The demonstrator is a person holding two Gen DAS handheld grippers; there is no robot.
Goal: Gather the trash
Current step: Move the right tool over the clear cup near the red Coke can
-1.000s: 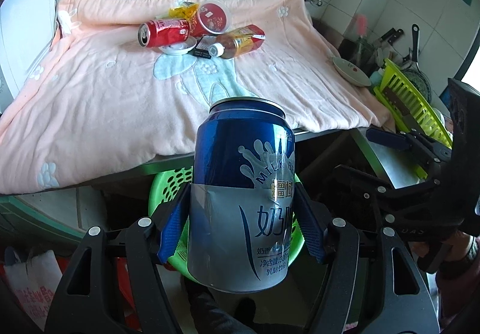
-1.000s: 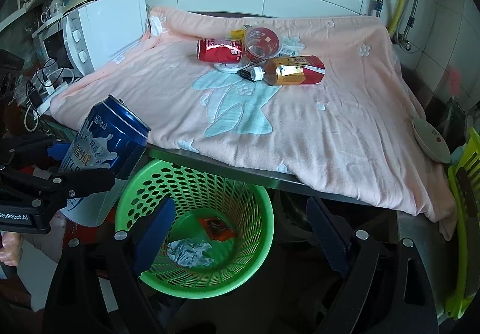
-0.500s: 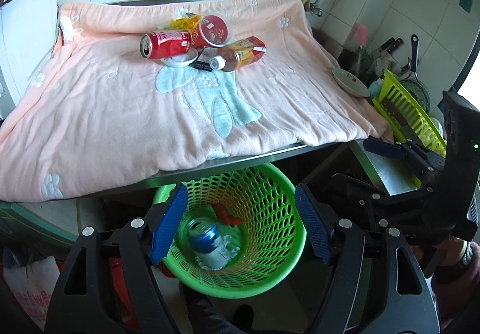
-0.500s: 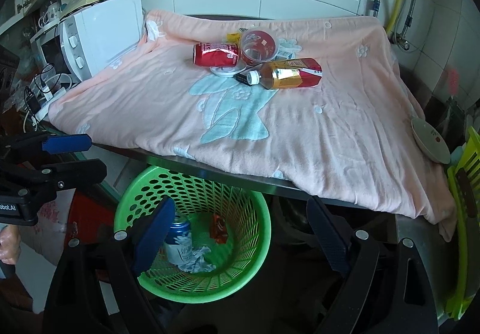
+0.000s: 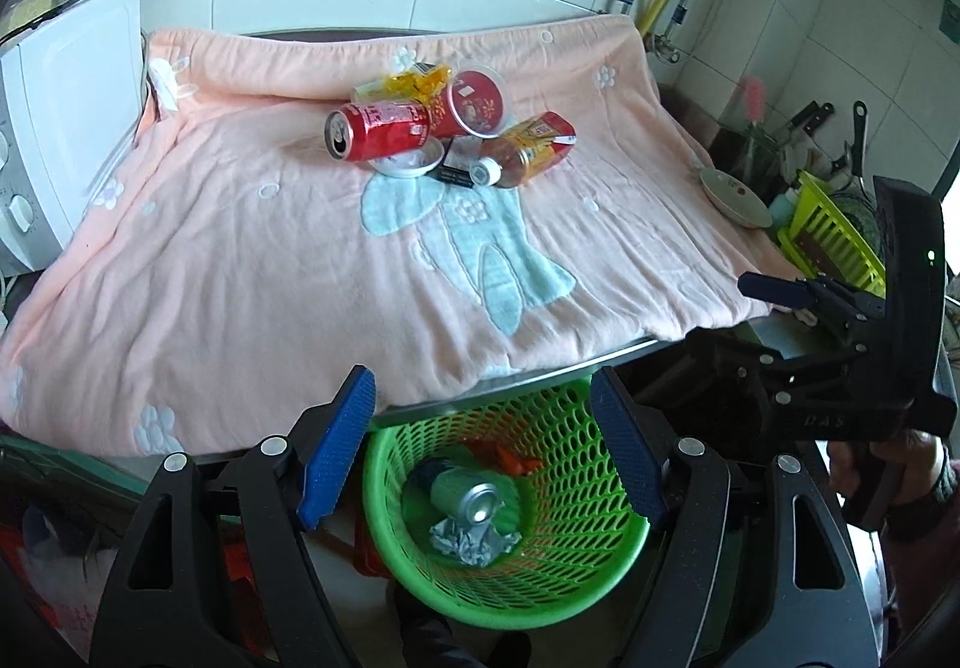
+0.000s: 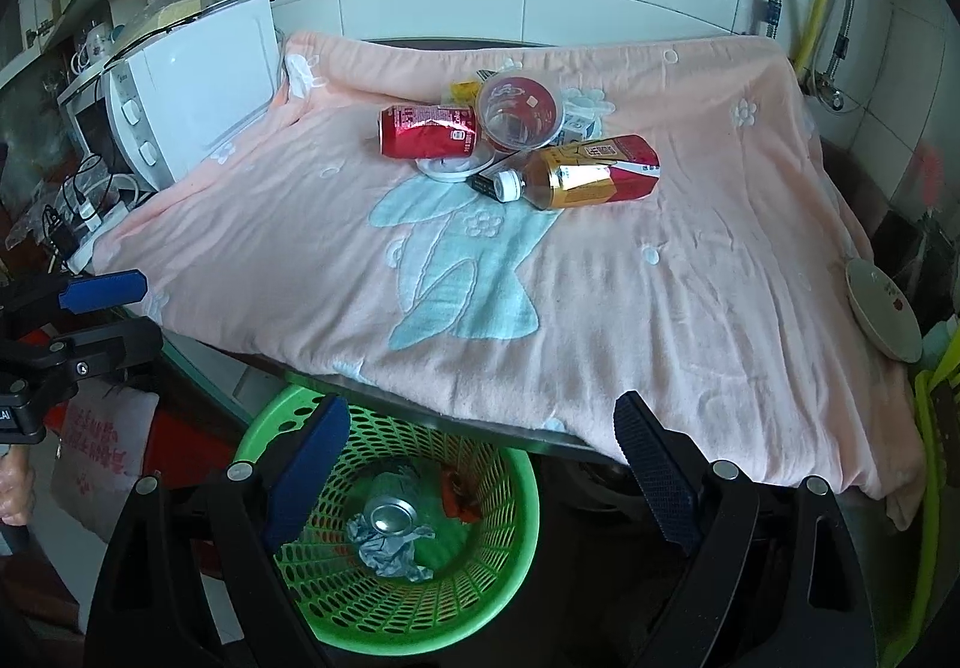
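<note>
Overhead, both the left gripper and right gripper gape empty; the red can at twelve o'clock looks light, slippery, best pinched mid-body.

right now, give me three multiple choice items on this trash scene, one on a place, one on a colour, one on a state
1. Where is the silver-topped can?
A. on the pink blanket
B. in the basket
C. in the left claw

2. What colour is the basket?
A. green
B. white
C. red

3. How is the left claw?
A. shut on a bottle
B. shut on nothing
C. open with nothing in it

Answers:
1 B, the can lies on crumpled paper at the bottom of the basket.
2 A, its perforated wall is bright green in both views.
3 C, its blue pads stand wide apart with only the basket showing between them.
</note>
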